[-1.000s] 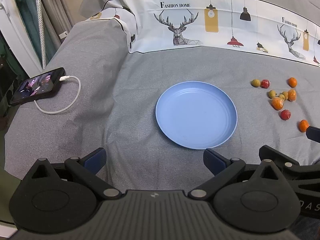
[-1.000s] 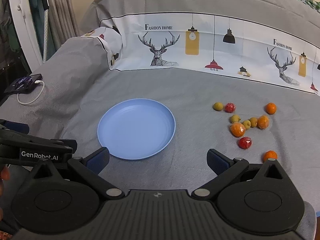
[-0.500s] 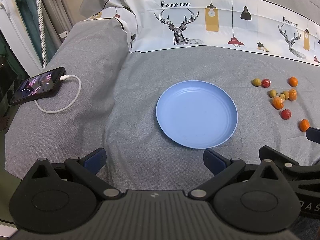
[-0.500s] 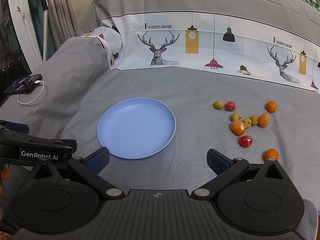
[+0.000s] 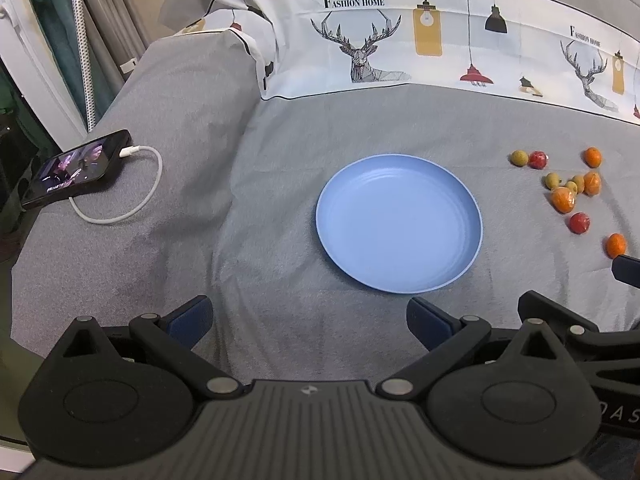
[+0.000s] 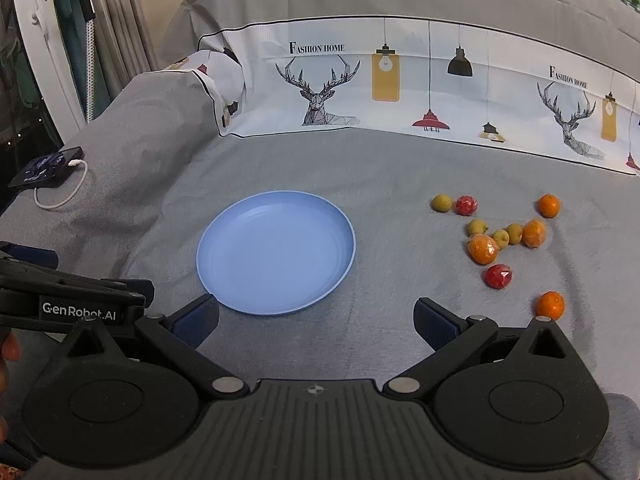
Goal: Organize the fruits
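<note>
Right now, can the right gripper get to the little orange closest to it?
Probably yes. The right gripper is open and empty, and the nearest orange lies on bare gray cloth just past its right finger, apart from the other fruit. Nothing sits between them.

Grey bedspread [image 5: 248,184], deer-print white band [image 6: 360,92], curtains [image 5: 100,28] at left

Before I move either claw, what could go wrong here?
The fruits are small, round and bunched on soft cloth, so a claw may nudge neighbours and send them rolling. The plate sits loose on bedding and may tip or slide. The phone cable lies left, and could perhaps snag.
</note>
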A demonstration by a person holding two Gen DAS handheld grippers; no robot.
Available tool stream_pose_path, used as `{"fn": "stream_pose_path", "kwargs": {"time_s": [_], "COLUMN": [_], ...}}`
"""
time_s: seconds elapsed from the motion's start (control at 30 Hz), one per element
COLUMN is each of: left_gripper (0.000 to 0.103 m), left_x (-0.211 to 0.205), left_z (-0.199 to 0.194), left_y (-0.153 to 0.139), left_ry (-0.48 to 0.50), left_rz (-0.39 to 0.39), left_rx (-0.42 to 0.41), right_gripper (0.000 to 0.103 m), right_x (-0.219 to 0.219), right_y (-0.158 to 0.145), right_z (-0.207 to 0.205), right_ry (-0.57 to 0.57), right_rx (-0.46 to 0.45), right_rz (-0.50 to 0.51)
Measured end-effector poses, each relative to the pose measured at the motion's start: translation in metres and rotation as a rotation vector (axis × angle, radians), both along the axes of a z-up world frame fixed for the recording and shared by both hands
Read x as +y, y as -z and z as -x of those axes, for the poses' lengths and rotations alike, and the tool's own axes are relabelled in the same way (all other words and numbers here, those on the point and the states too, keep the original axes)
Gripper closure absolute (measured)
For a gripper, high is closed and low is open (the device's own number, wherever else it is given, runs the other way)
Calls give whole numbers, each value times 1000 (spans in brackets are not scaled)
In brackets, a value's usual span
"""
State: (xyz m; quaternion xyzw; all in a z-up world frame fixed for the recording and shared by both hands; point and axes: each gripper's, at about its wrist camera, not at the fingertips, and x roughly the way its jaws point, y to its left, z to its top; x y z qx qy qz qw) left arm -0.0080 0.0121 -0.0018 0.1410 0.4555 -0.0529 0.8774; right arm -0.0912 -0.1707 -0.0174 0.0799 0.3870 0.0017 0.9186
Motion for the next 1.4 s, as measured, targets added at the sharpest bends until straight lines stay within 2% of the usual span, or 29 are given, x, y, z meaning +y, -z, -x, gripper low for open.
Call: {"fn": "stream_pose_path", "kwargs": {"time_s": [0.27,0.4,0.5,0.63,0.77,0.93,1.03,1.17,1.23,1.3,1.4], "left_gripper": [0,0,0,0,0,0,0,0,0,0,0], "left_x": [-10,-27,-49,-84,-126,-175,-206,-254,-280,-301,-329], "left_z": [-8,-14,-22,-34,-49,-72,-89,-110,-116,-121,-128], "left_y": [7,15,23,33,48,70,82,97,105,113,128], "left_ry": [9,40,75,129,175,210,221,273,328,371,416], "left_rz": [-21,-49,-62,-50,-28,-3,19,17,24,23,3], "left_rx": [21,38,55,75,98,143,174,196,207,227,240], "right_gripper": [0,0,0,1,1,1,8,41,66,66,66], "right_x": [-10,-28,-55,-101,-149,-195,-204,-199,-201,-209,-231], "right_y": [11,25,41,66,96,136,152,161,162,161,159], "right_z": [-5,-4,-3,-6,-19,-31,-36,-45,-47,-47,-43], "right_ry": [-8,49,145,309,455,555,583,544,538,568,709], "right_rx": [17,5,-3,29,21,121,128,95,66,56,37], "right_rz": [-61,-86,-51,50,78,99,50,107,120,99,82]}}
